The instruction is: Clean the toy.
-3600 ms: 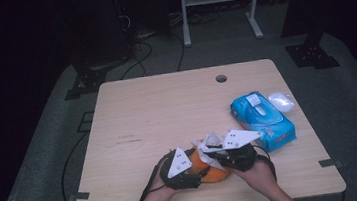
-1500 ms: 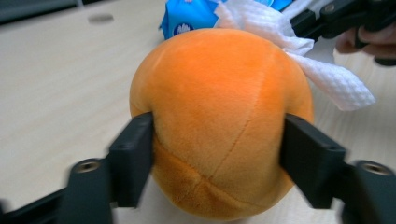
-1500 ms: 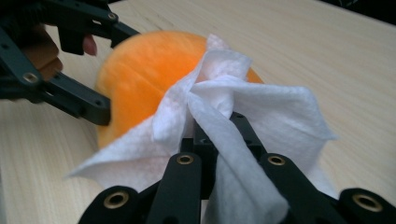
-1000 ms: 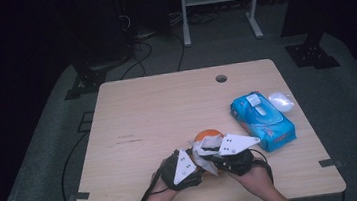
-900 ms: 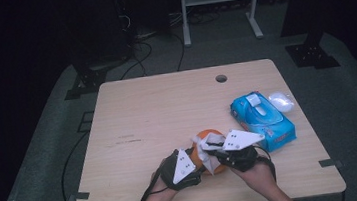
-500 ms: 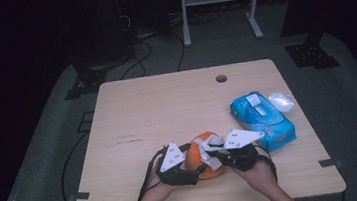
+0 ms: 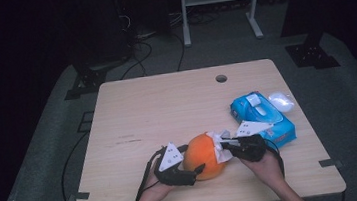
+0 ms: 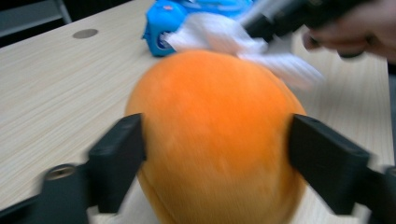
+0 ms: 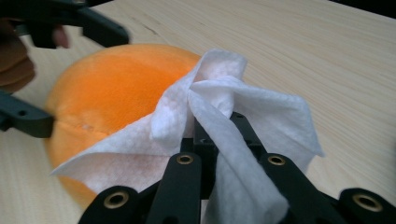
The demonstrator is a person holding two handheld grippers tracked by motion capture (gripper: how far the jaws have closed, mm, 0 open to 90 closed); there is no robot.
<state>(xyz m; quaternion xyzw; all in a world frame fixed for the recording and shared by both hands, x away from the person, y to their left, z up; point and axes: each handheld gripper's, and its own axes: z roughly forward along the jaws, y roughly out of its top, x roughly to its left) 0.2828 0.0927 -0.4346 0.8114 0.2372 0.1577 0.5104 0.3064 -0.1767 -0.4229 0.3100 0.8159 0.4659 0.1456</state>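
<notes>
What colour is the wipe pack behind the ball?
Blue, with a white flap on top: the pack, best seen in the high view.

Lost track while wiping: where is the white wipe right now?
In the high view the white wipe is pinched in the right gripper, against the right side of the orange plush ball, left of the blue wipes pack.
</notes>
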